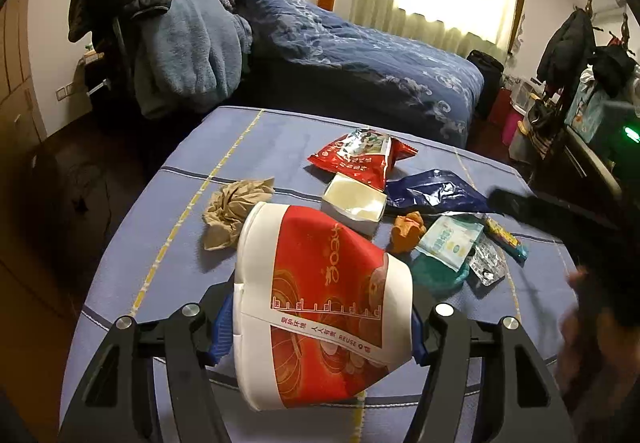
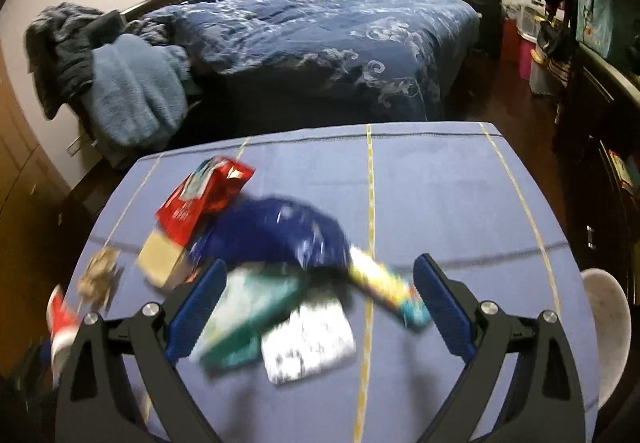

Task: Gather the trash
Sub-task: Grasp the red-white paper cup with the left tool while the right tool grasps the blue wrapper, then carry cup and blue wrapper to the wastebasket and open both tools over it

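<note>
**A:** Why's the left gripper (image 1: 320, 327) holding that red-and-white paper cup (image 1: 320, 303) sideways above the blue-covered table (image 1: 168, 243)?

**B:** Its blue pads are clamped on the cup's sides, squashing it. My guess: it's the collecting container, or simply the first bit of trash.

**A:** And the right gripper (image 2: 320, 307)?

**B:** Spread wide, gripping nothing, hovering over the blurry pile: dark blue plastic bag (image 2: 280, 231), green packet (image 2: 256, 319), silver blister pack (image 2: 308, 343). Probably picking its target.
</note>
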Available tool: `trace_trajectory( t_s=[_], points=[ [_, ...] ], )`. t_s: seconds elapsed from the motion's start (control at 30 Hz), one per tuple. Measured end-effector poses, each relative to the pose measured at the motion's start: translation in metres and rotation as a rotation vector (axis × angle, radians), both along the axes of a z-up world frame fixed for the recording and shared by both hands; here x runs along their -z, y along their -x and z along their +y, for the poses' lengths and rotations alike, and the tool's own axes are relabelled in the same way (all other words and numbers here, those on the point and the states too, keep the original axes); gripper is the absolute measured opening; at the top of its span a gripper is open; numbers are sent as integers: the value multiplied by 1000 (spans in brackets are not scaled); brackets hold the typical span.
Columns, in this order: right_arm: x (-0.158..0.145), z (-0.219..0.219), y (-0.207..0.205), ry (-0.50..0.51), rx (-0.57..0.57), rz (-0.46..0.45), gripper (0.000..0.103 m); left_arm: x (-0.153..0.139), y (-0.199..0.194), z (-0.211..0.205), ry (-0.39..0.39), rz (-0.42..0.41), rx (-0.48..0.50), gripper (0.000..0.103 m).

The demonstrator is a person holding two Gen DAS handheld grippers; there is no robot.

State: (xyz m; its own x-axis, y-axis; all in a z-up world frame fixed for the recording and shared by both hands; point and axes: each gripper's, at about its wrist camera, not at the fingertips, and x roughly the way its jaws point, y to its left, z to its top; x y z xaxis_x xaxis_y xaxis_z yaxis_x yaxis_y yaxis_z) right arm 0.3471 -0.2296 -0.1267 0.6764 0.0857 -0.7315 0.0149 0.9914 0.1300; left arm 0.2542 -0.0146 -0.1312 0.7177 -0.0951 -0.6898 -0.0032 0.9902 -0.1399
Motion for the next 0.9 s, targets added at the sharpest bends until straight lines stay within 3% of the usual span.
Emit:
trace_trajectory(
  t_s=[0.27, 0.4, 0.57, 0.9],
  points=[
    [26, 18, -59, 23, -29, 102, 94, 2, -4, 1, 15, -3, 14, 66],
    [34, 29, -63, 13, -88, 115, 46, 5, -6, 1, 15, 5, 15, 66],
    [24, 33, -53, 11, -113, 69, 24, 6, -5, 3, 20, 9, 12, 66],
    [-16, 20, 2, -23, -123, -58, 18, -8, 12, -4, 13, -25, 27, 66]
  ],
)
